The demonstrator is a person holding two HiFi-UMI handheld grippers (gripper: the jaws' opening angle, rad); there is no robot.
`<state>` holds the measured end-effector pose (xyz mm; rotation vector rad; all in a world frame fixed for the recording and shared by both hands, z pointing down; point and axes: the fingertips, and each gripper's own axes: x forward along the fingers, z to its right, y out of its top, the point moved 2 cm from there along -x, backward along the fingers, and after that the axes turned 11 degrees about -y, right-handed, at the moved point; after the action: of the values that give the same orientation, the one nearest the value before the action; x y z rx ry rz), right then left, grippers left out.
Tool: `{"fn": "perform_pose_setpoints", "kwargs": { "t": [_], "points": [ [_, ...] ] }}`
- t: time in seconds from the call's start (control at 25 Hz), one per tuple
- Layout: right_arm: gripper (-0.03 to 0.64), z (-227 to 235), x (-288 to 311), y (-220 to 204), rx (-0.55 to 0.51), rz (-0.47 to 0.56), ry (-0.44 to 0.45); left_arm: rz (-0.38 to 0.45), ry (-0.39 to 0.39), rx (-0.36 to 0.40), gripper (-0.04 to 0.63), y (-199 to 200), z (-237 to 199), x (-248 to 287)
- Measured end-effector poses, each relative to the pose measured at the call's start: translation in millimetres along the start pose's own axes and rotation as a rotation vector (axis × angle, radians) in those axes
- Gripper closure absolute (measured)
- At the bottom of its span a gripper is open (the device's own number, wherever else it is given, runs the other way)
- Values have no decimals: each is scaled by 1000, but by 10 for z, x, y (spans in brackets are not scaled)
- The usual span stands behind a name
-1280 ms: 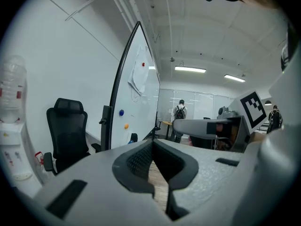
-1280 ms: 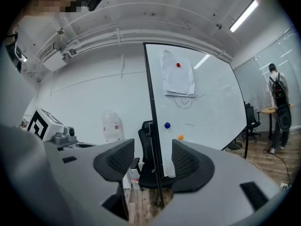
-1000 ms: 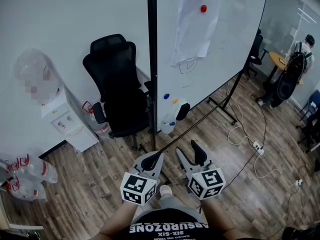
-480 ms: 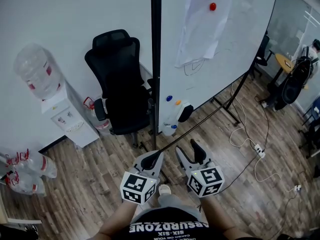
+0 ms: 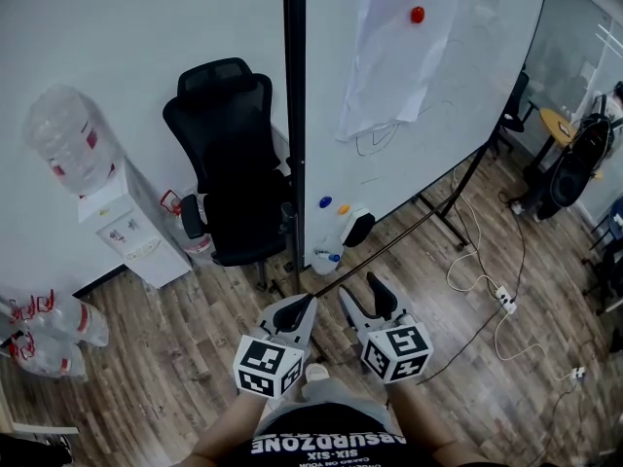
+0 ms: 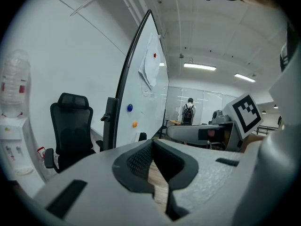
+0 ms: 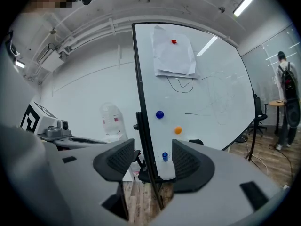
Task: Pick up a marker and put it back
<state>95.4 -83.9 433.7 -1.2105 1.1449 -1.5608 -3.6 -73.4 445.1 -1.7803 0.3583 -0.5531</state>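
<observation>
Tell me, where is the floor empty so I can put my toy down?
The bare wood floor between the water dispenser and the left gripper is free. It is crowded around the power strip on the right and the bottles at the far left.

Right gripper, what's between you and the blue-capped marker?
In the head view, only brown wooden floor and the whiteboard stand's thin black bar lie between the right gripper and the blue-capped marker.
</observation>
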Motion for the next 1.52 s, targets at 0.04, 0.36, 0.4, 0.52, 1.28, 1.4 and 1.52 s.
{"fn": "perform_pose_setpoints", "kwargs": {
  "t": [0.04,0.36,0.4,0.52,1.28,1.4,1.52],
  "points": [
    [388,18,20,0,0,-1,2,0,0,0,588,0,-7,33],
    [388,157,222,-41,-12,-20,32,3,19,-12,588,-30,-105,248],
    [388,166,252,-48,-13,-24,38,3,25,-14,588,-35,-123,263],
    [388,186,345,-50,-18,-32,57,8,44,-21,588,-35,-179,299],
    [394,135,921,-408,-72,-154,163,-15,100,-59,588,-163,-390,477],
    [399,149,1013,-490,-84,-173,161,-17,103,-64,588,-184,-430,499],
    [402,157,1081,-556,-98,-187,160,-18,107,-69,588,-200,-467,510]
  ]
}}
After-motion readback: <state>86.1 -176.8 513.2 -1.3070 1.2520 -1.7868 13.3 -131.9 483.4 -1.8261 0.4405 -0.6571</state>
